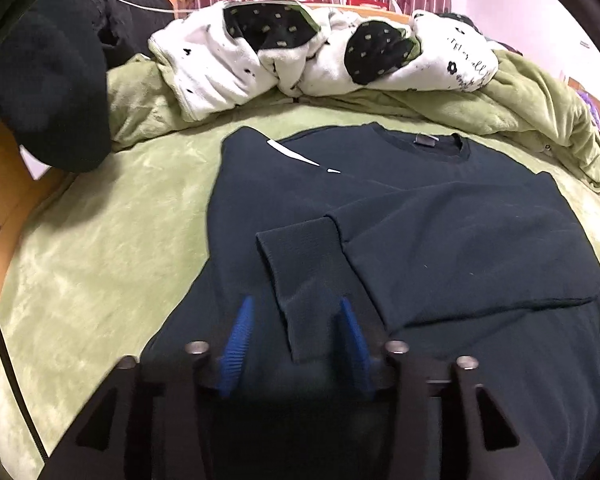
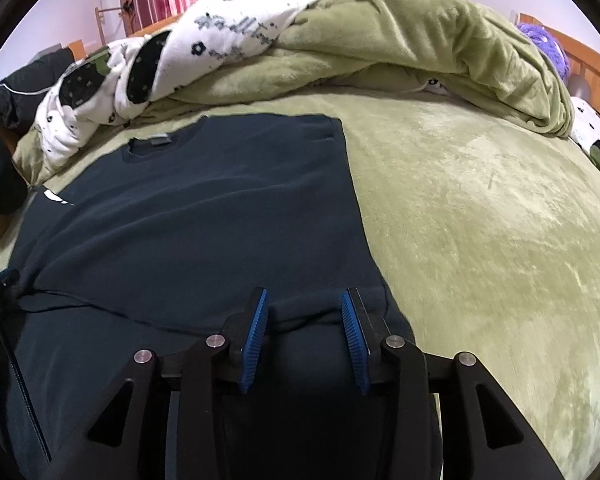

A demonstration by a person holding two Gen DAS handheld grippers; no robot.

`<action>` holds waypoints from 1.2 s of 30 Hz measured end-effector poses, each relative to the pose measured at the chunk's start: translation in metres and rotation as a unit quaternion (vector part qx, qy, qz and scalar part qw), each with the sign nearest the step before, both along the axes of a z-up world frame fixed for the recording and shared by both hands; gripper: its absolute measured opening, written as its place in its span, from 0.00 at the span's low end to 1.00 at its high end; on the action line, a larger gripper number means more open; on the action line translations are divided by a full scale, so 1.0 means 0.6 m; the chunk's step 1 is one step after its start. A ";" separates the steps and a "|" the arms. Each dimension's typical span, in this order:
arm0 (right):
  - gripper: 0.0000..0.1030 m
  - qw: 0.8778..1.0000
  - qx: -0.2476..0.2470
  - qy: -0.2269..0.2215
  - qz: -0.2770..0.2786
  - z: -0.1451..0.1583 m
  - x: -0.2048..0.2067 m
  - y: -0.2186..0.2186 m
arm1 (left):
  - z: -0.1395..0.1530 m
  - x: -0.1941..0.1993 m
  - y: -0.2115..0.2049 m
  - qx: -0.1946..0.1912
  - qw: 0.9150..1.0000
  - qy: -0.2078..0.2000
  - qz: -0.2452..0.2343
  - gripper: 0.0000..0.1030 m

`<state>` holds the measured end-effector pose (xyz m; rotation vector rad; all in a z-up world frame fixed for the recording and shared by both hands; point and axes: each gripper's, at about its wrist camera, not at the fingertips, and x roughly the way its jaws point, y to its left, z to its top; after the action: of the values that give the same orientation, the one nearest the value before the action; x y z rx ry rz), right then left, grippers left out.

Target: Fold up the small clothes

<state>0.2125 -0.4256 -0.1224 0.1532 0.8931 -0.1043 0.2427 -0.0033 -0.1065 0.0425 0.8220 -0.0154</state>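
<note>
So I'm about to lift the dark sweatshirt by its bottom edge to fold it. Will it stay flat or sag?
The dark sweatshirt will probably sag: it lies limp, with soft creases, on the green blanket. The folded-in sleeve cuff rests loose on top and may slide off. The plush blanket likely grips somewhat, so dragging could bunch it.

Sweater [image 1: 440, 248] matt knit cloth; blanket [image 2: 480, 220] plush fleece, slight sheen.

Sweater [image 1: 440, 240] hem under both claws, collar label [image 1: 425, 141] too small to read.
</note>
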 end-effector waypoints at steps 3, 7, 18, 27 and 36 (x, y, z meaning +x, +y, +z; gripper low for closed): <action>0.49 1.000 -0.009 -0.005 0.015 0.020 -0.024 0.025 | 0.012 -0.026 -0.002 -0.004 1.000 -0.008 -0.001 0.58; 0.52 0.999 -0.043 -0.011 0.031 0.050 -0.072 0.060 | 0.032 -0.073 -0.006 -0.006 1.000 -0.011 -0.004 0.60; 0.83 0.997 -0.055 -0.055 -0.002 0.113 -0.225 0.073 | 0.084 -0.196 -0.011 -0.003 0.999 -0.043 0.014 0.65; 0.84 0.995 -0.070 -0.066 0.005 0.130 -0.312 0.083 | 0.099 -0.296 -0.001 -0.015 0.999 -0.047 0.023 0.66; 0.81 0.995 -0.050 -0.081 -0.002 0.112 -0.396 0.059 | 0.088 -0.370 0.047 -0.033 0.998 -0.042 0.032 0.65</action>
<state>-0.0252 -0.3904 -0.0553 0.0693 0.7238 -0.1376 0.0205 0.0250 -0.0535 -0.0460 0.7388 0.0189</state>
